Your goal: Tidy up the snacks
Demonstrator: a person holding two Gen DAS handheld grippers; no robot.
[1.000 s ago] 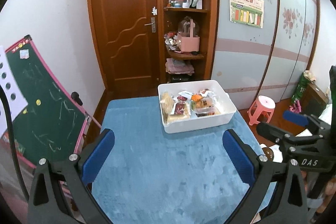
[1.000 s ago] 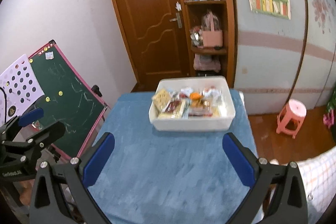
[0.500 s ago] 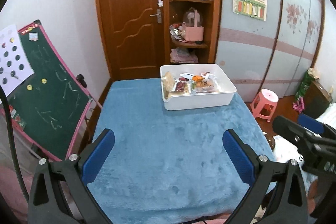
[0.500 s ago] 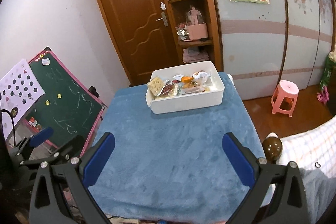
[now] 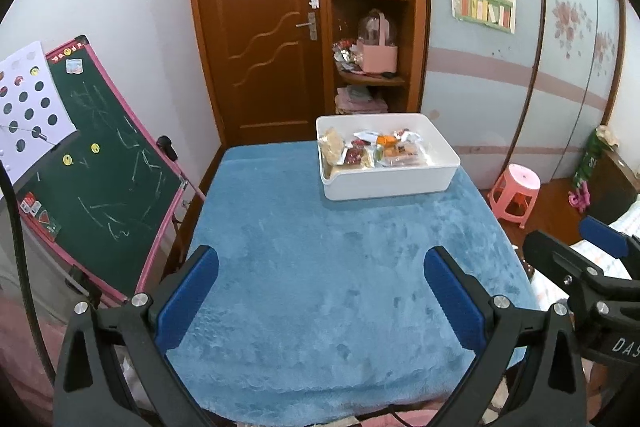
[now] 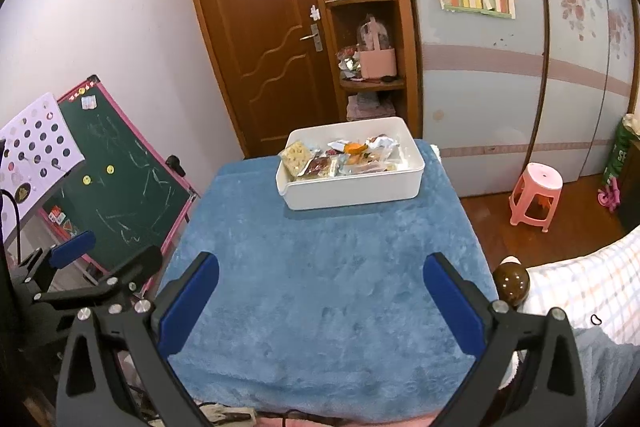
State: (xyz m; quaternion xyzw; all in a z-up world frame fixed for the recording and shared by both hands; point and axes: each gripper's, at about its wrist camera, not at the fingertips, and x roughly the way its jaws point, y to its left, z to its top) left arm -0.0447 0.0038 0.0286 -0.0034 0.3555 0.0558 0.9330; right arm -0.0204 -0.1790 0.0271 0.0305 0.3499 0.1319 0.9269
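A white plastic bin point(image 5: 390, 183) stands at the far end of the table with the blue fleece cover point(image 5: 332, 267); it holds several wrapped snacks point(image 5: 372, 153). It also shows in the right wrist view point(image 6: 352, 191) with the snacks point(image 6: 340, 159) inside. My left gripper point(image 5: 320, 291) is open and empty, held over the near half of the table, far from the bin. My right gripper point(image 6: 320, 293) is open and empty, likewise over the near half. Each gripper shows in the other's view, at the right edge point(image 5: 592, 267) and the left edge point(image 6: 96, 267).
A green chalkboard easel point(image 5: 100, 183) leans left of the table. A pink stool point(image 5: 516, 191) stands on the floor to the right. A wooden door point(image 5: 260, 27), corner shelves point(image 5: 372, 27) and wardrobe doors point(image 5: 500, 67) are behind. A checked cloth point(image 6: 580, 287) lies at right.
Both grippers have pulled back and risen away from the bin, so the bin looks smaller and more of the table shows. Both stay open and empty.
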